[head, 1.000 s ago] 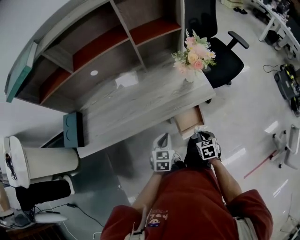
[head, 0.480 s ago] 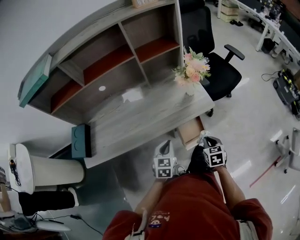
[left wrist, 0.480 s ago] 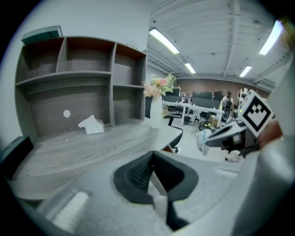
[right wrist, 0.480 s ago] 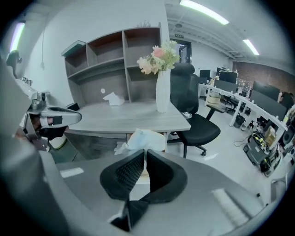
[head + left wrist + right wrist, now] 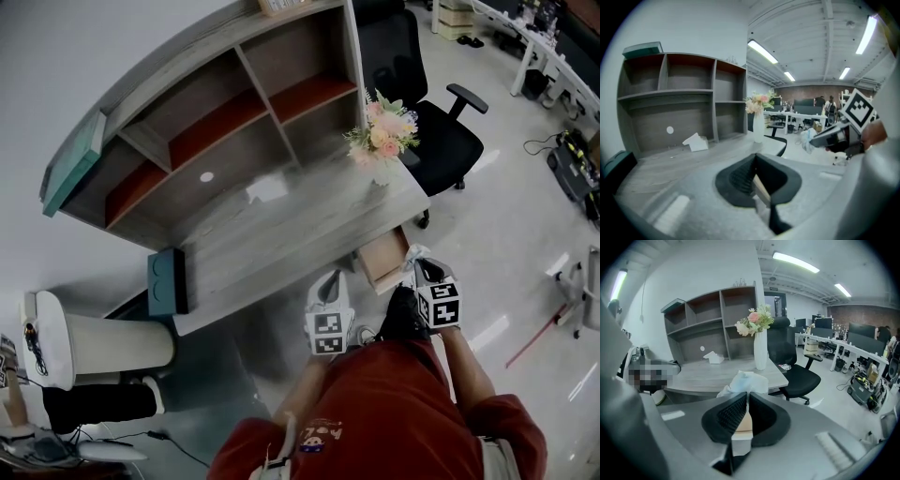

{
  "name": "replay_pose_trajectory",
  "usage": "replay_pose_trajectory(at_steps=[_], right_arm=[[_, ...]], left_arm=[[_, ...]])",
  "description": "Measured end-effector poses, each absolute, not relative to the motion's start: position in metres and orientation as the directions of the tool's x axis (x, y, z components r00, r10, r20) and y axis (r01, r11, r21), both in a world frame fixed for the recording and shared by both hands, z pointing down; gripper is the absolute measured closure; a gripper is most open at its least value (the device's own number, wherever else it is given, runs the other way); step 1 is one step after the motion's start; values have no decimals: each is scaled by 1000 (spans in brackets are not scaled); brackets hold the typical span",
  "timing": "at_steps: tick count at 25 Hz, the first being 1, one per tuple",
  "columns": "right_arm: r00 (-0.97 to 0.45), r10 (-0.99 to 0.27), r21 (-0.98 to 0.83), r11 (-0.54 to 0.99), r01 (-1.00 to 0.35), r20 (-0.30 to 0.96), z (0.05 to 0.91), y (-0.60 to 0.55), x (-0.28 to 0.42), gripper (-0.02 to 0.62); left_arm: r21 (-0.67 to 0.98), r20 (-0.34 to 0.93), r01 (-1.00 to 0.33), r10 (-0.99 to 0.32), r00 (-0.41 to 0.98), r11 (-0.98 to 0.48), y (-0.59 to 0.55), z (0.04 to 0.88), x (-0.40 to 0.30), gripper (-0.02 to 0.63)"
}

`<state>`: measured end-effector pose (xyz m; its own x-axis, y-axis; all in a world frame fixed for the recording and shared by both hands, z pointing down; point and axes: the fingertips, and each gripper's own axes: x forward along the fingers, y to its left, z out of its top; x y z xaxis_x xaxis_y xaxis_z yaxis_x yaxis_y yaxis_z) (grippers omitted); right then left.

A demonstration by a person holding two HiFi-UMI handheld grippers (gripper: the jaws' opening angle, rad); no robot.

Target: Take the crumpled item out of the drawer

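Crumpled item (image 5: 744,380), white and tissue-like, is pinched in the right gripper (image 5: 746,394); its jaws are nearly together with the wad bunched at their tips; head view puts it just beside the front right corner of the open drawer (image 5: 382,261), outside the drawer and over floor (image 5: 511,234).
Left gripper (image 5: 754,156) has its jaws together on nothing; it hangs just off the desk (image 5: 281,239) front edge, left of the drawer.
Edges: drawer sticks out past the desk's right front; office chair (image 5: 441,141) sits at the desk's right end, well apart from the grippers; open floor right of the drawer.
View differences: only head view shows the drawer; left gripper view shows the right gripper from the side with the wad hanging off its tip; right gripper view looks past the wad to the vase of flowers (image 5: 759,341) near the desk's right edge.
Surface: grey wood-grain top, hutch shelves (image 5: 216,122) behind; folded white paper (image 5: 267,190) near the hutch; teal box (image 5: 167,281) at the left end.
Room: open-plan office, ceiling strip lights.
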<state>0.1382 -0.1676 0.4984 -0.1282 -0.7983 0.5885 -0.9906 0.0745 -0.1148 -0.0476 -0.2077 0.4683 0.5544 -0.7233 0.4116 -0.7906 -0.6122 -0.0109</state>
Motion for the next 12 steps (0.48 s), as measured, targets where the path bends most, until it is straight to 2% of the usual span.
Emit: replay_pose_trajectory(at_steps=[12], right_arm=[[-132,-807,-113,81,-990,575,493,-168,135,578]], left_arm=[[18,400,-803,-732,552,-596,-209,460,-55,609]])
